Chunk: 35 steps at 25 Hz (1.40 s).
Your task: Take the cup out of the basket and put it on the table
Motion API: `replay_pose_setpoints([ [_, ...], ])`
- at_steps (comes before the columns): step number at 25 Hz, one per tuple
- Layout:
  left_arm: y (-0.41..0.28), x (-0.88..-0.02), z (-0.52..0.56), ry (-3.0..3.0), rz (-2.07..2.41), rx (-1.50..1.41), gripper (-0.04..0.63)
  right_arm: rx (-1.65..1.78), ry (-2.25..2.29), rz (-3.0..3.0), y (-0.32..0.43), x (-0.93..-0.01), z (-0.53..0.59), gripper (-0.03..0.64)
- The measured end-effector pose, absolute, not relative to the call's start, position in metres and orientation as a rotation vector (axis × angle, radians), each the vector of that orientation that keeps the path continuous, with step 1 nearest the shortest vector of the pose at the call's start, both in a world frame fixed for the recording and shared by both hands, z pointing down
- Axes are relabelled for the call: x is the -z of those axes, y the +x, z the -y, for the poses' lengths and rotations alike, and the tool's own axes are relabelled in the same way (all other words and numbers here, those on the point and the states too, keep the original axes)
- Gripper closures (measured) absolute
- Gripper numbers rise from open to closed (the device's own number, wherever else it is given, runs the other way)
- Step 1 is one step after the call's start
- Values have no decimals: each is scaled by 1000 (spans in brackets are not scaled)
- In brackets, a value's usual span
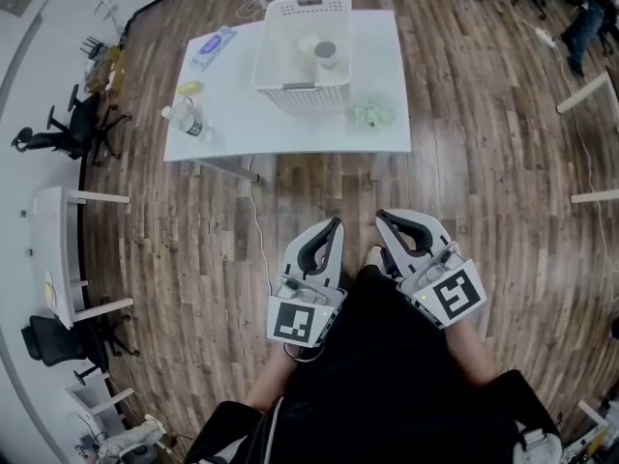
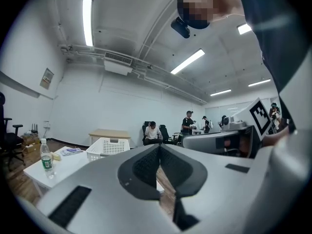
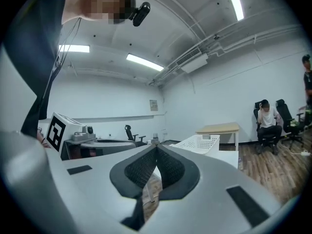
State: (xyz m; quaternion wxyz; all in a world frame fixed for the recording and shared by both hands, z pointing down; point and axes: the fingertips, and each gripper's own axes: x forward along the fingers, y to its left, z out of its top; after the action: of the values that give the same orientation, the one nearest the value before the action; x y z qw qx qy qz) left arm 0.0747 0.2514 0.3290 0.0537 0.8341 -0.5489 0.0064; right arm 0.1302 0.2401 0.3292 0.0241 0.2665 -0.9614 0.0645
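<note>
Cup (image 1: 325,54) upright in basket (image 1: 267,61), right half. Left gripper (image 1: 336,223), right gripper (image 1: 381,217) well short of basket, about equally far. All 2 pressed together, empty.

A basket (image 1: 302,89) is set at the middle of the desk (image 1: 383,66), toward its far edge, and a cup (image 1: 326,54) is contained within it. To the basket's left, a packet (image 1: 213,46) is placed at the far side and a bottle (image 1: 187,119) at the near corner. The left tool (image 1: 336,223) and right tool (image 1: 381,217) are found side by side before the desk, well apart from it.
</note>
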Motion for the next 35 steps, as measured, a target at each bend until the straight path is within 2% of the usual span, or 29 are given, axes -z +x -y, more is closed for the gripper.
replay_pose_setpoints([
  [13, 66, -345, -257, 2489, 1680, -83, 588, -229, 762, 2921, 116, -358, -237, 592],
  [27, -5, -343, -180, 2599, 1587, -49, 588, -201, 878, 2806, 49, -359, -174, 592],
  [35, -62, -334, -129, 2638, 1590, -53, 586, -283, 815, 2808, -16, -354, -139, 592],
])
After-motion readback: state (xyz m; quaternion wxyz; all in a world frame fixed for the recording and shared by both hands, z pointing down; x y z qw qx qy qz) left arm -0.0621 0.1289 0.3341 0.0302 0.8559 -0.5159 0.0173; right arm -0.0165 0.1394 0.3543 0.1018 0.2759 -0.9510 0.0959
